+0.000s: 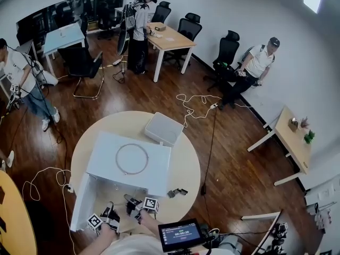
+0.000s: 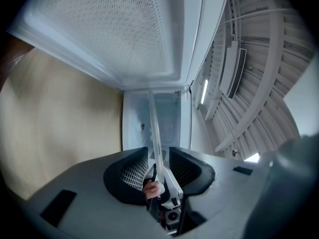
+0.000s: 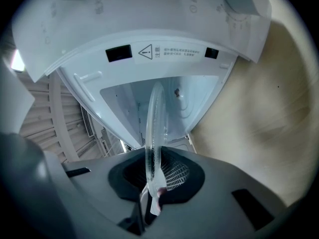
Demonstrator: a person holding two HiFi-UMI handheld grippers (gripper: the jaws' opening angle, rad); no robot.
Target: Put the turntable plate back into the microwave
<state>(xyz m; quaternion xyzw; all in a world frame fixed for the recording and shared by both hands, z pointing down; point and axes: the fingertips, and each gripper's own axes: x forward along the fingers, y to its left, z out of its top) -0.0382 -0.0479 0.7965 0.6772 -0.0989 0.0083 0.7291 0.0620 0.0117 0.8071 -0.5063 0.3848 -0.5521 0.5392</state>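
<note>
In the head view the turntable plate [image 3: 152, 128] cannot be made out. The gripper views show it edge-on at the mouth of the open microwave [image 1: 106, 147]. The left gripper [image 1: 110, 210] and right gripper [image 1: 130, 200] each pinch its near rim. A ring [image 1: 116, 159] lies on the microwave top, with a white box [image 1: 164, 128] behind. Both stand on a round pale table [image 1: 186, 163] over a dark wood floor, and people are at the desks around the room.

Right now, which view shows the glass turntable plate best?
The right gripper view: the turntable plate stands edge-on between the jaws, its curved rim clear against the open microwave. The left gripper view shows it only as a thin edge; in the head view I cannot make it out.
</note>
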